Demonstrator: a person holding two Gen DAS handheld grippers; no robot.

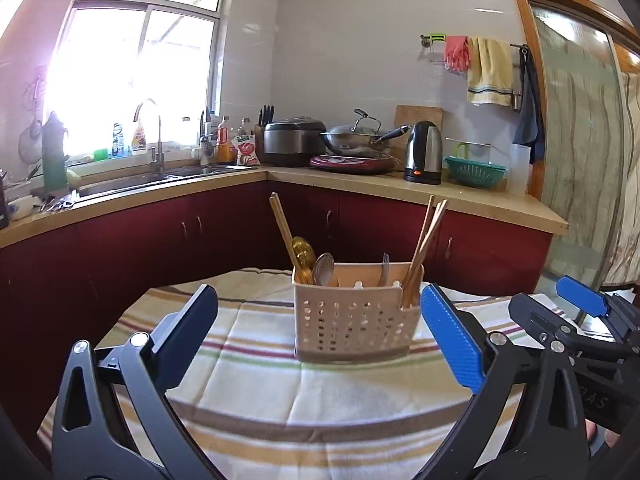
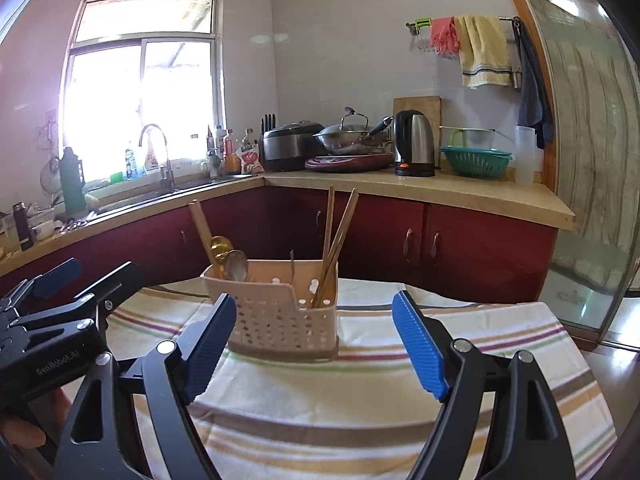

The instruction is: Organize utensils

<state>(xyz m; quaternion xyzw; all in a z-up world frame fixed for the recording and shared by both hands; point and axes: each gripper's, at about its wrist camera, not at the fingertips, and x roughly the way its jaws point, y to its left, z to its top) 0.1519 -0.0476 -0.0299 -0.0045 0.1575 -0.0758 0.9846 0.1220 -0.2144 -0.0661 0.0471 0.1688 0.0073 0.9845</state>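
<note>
A beige perforated utensil caddy (image 1: 354, 318) stands on the striped cloth, also in the right wrist view (image 2: 280, 320). It holds wooden chopsticks (image 1: 424, 244) at the right, a wooden utensil (image 1: 282, 232), a gold spoon (image 1: 303, 254) and a silver spoon (image 1: 323, 268) at the left, and a fork (image 1: 385, 268) in the middle. My left gripper (image 1: 320, 320) is open and empty, in front of the caddy. My right gripper (image 2: 312, 340) is open and empty, just right of the caddy; it also shows in the left wrist view (image 1: 582, 300).
The striped cloth (image 1: 280, 392) covers a small table. Behind are red cabinets and a countertop (image 1: 360, 184) with a sink, rice cooker, wok, kettle (image 1: 423, 152) and green colander. A glass door (image 2: 592, 160) is at the right.
</note>
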